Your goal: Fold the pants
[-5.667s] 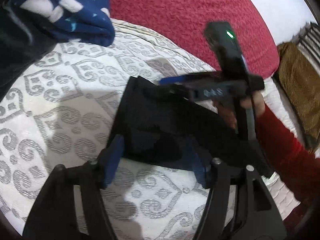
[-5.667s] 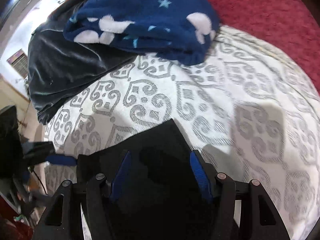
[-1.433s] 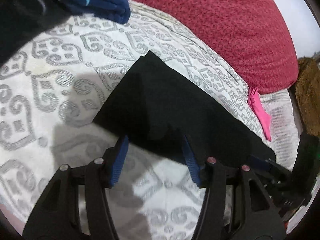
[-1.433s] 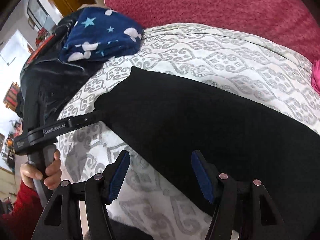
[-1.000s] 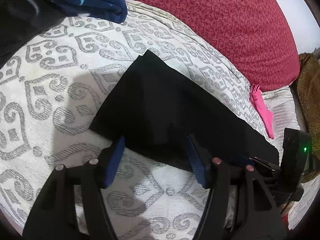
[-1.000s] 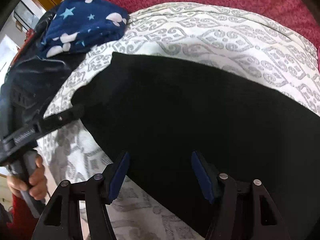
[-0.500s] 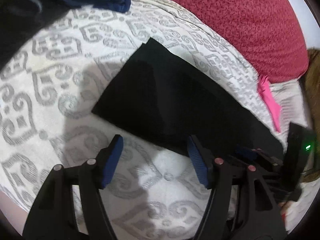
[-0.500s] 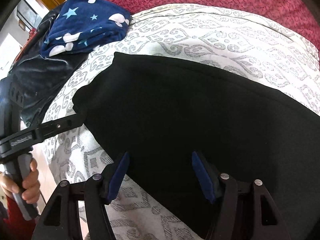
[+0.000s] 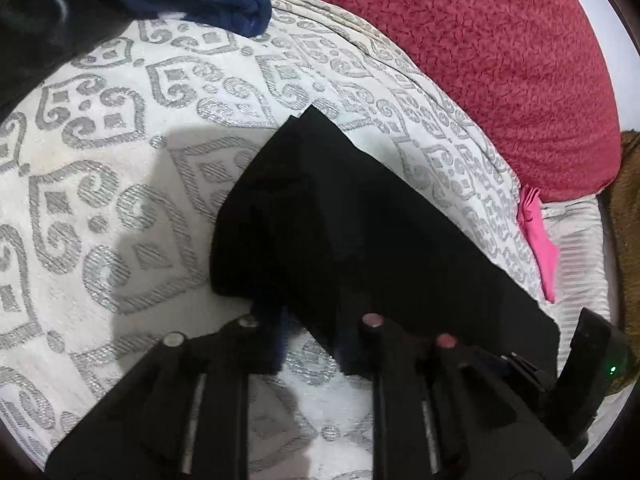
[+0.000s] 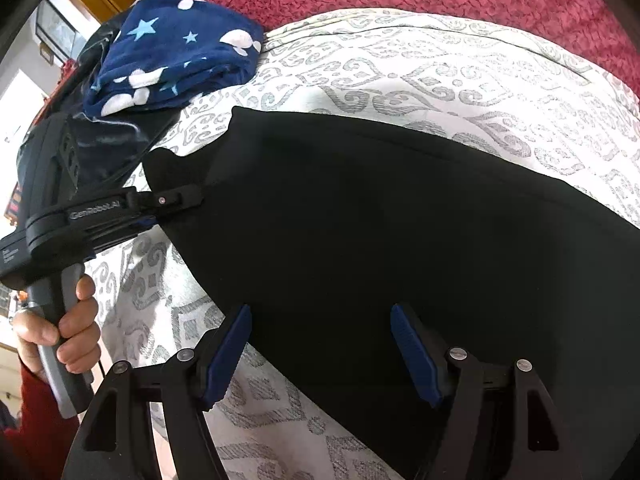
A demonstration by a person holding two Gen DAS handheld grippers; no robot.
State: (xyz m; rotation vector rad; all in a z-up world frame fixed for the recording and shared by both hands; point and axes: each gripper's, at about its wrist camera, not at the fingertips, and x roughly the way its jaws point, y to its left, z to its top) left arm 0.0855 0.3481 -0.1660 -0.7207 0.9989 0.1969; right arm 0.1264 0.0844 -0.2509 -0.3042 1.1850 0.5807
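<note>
We've got black pants (image 10: pixel 380 220) flat on the bedspread (image 9: pixel 120 140), near its front edge. L gripper (image 9: pixel 308 328) just clamped the hem corner; R gripper (image 10: pixel 320 344) jaws apart over the near edge. Fabric's soft, limp, so grip the edges.

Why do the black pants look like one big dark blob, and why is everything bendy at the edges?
In both wrist views the black pants soak up light, so folds barely show. The fisheye lenses curve the patterned bedspread and leave dark corners. In the left wrist view a grey shadow lies beside the pants.
</note>
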